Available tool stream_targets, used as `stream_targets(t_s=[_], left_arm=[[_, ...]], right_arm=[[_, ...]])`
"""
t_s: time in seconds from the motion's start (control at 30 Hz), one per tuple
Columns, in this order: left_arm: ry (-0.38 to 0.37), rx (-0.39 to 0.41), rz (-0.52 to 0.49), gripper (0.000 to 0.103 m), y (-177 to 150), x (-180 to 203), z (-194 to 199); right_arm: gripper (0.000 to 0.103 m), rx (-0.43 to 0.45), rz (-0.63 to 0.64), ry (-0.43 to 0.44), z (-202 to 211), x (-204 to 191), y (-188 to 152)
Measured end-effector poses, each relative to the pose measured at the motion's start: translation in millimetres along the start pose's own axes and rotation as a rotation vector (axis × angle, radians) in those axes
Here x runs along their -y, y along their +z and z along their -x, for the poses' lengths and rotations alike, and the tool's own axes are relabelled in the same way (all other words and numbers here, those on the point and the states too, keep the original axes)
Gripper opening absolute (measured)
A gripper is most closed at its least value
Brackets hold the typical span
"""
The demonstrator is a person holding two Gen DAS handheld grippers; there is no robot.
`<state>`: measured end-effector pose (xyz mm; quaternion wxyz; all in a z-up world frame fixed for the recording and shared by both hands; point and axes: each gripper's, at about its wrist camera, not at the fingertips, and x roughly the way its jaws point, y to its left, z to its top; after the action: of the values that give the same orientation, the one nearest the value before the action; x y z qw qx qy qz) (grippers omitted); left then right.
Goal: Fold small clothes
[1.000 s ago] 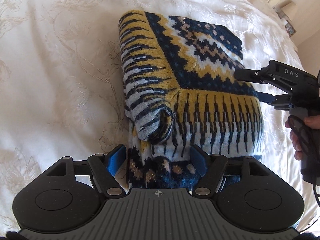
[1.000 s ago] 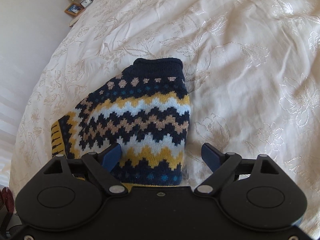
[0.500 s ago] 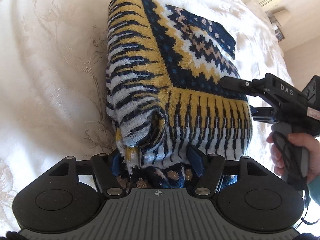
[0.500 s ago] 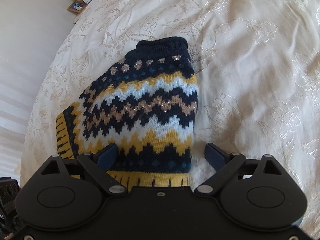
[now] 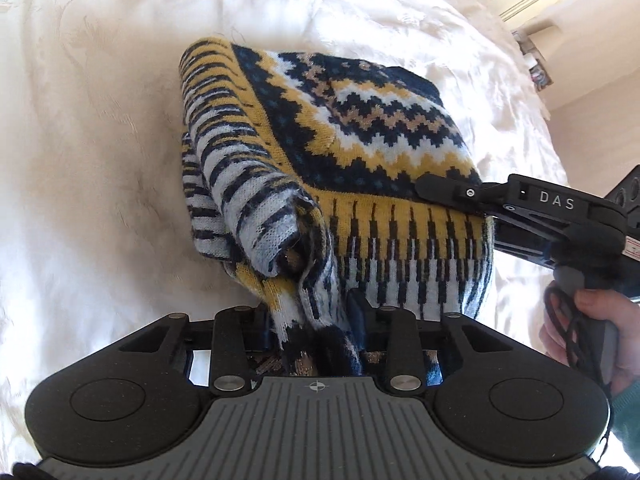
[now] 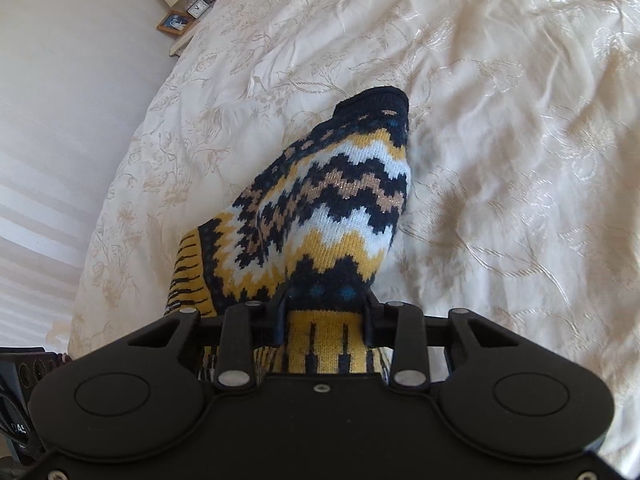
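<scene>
The folded knit sweater, navy, yellow, white and tan in zigzag bands, sits on the cream embroidered bedspread, its near edge raised off the cover. In the right wrist view its long axis runs away from the camera, the dark ribbed collar at the far end. The left tool is pinched on a bunched fold at the near edge, beside a rolled striped sleeve. The right tool is closed on the yellow-and-navy hem from the side. Its arm reads "DAS" in pale letters. A hand wraps its grip below, fingers curled round a black cable. On the far bedside stand a small clock and a framed picture.
</scene>
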<state>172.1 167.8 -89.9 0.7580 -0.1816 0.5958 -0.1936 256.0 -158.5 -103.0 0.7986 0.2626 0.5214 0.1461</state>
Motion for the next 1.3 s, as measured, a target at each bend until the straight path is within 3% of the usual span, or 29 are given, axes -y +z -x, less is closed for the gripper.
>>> stream_targets(t_s=[0.3, 0.37, 0.43, 0.53, 0.63, 0.73, 0.93, 1.13, 1.3], left_arm=[[-0.004, -0.079, -0.022, 0.033, -50.5, 24.8, -2.9], [0.043, -0.094, -0.030, 0.034, -57.5, 26.0, -8.3], [0.132, -0.092, -0.042, 0.034, -59.2, 24.6, -13.1], [0.201, -0.058, -0.042, 0.035, -54.7, 18.9, -6.5], [0.247, -0.008, -0.044, 0.035, -46.6, 21.9, 10.2], [0.298, 0.076, -0.117, 0.035, -44.6, 37.6, 31.9], [0.293, 0.215, -0.208, 0.035, -26.7, 72.7, 54.4], [0.326, 0.237, -0.210, 0.035, 9.7, 68.4, 28.6], [0.421, 0.148, -0.163, 0.035, 19.0, 43.9, -0.8]], right_arm=[[0.046, -0.103, 0.013, -0.044, 62.9, 40.4, -70.6], [0.053, -0.123, 0.022, -0.074, 69.1, 50.1, -86.5], [0.066, -0.129, 0.038, -0.136, 71.6, 54.6, -97.7], [0.071, -0.100, 0.036, -0.140, 82.9, 62.2, -109.0], [0.076, -0.062, 0.046, -0.142, 95.2, 65.0, -115.7], [0.077, -0.020, 0.079, -0.163, 104.5, 63.8, -118.1], [0.080, 0.068, 0.074, -0.171, 112.0, 64.1, -112.7], [0.081, 0.099, 0.055, -0.191, 110.0, 63.2, -103.2], [0.084, 0.114, 0.058, -0.216, 105.0, 60.0, -93.7]])
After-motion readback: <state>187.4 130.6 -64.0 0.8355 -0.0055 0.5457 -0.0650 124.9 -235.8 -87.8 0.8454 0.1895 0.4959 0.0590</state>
